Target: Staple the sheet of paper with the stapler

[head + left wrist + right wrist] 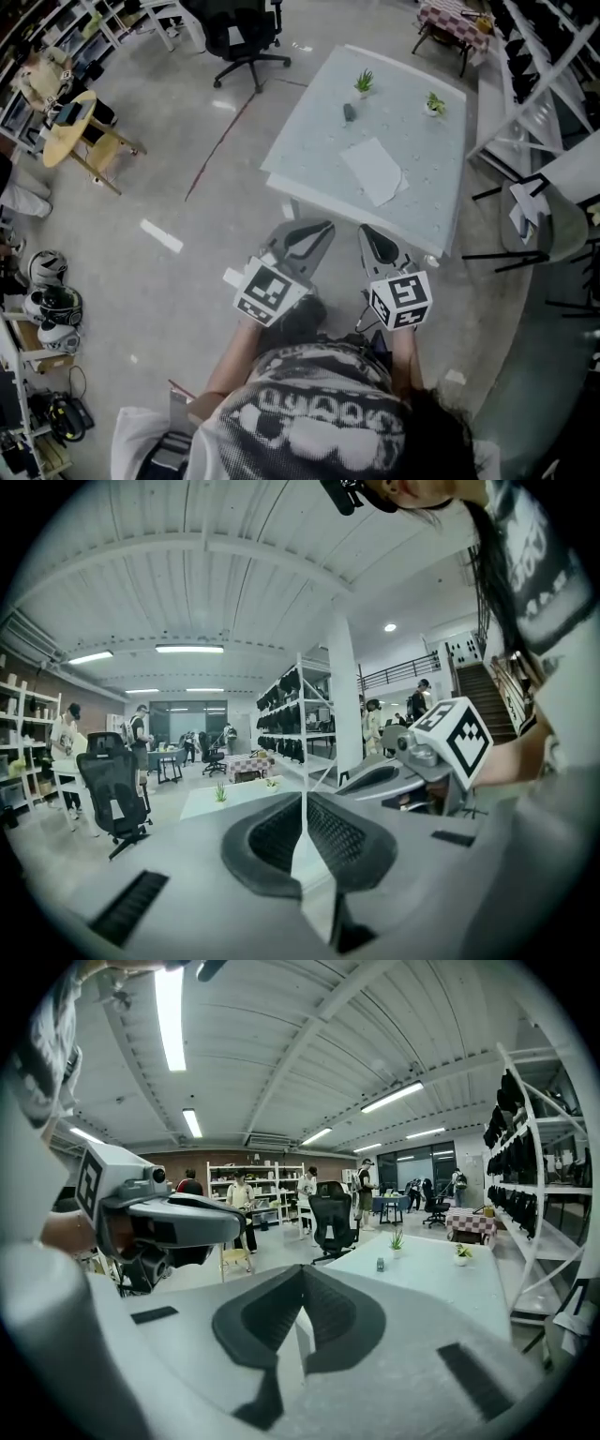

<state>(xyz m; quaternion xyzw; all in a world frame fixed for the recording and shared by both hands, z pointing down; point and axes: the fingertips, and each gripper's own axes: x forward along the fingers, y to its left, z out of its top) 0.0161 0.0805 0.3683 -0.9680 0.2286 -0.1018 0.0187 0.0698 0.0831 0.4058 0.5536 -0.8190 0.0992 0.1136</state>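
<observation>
Left gripper point(317, 232) has its jaws together and empty, short of the white table's point(427, 178) near edge. A small dark stapler point(349, 112) sits toward the table's far side, apart from the sheet of paper point(373, 171). The sheet lies flat, closer to the near edge and ahead of both grippers, untouched. Right gripper point(370, 236) has its jaws together and empty, just beside the left one.

pale table point(309, 131) with two potted plants point(364, 82), black office chair point(246, 37) beyond it, helmets point(52, 305) at far left
</observation>
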